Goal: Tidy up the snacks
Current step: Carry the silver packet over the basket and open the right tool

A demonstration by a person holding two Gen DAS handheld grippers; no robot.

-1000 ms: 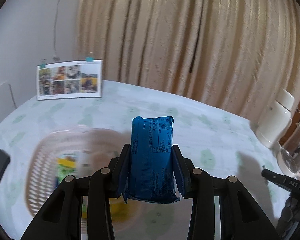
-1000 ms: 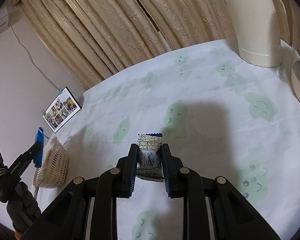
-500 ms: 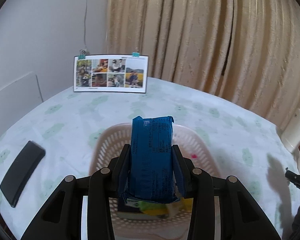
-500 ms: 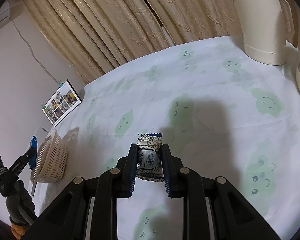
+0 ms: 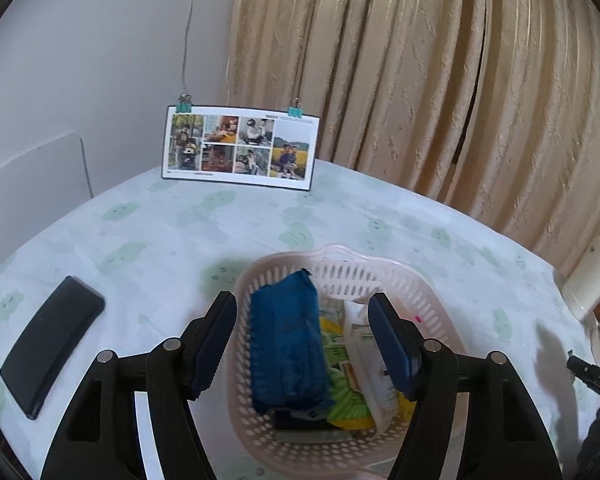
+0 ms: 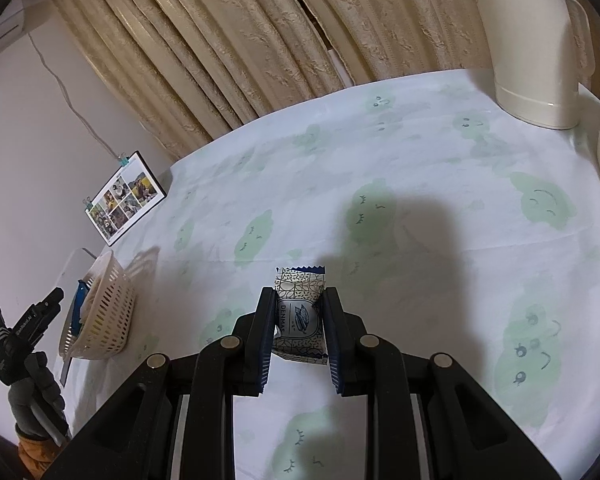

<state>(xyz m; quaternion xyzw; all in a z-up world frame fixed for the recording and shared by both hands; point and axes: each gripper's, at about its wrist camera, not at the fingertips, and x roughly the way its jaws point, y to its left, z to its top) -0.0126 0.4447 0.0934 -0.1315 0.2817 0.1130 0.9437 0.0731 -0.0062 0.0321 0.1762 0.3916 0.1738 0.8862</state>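
One blue packet (image 5: 286, 340) lies in the basket (image 5: 428, 292) between the spread left hand-held gripper (image 5: 306, 344)

Beige pleated curtains (image 5: 440, 92) hang behind a table (image 6: 440, 184) in a cloud-print cloth beside a plain white wall (image 5: 100, 40).

L tongs (image 5: 308, 340) spread wide w/ nothing gripped, R tongs (image 6: 298, 330) clamped tight on packet.

the white snack packet (image 6: 299, 312) reads "denmas"; other print illegible
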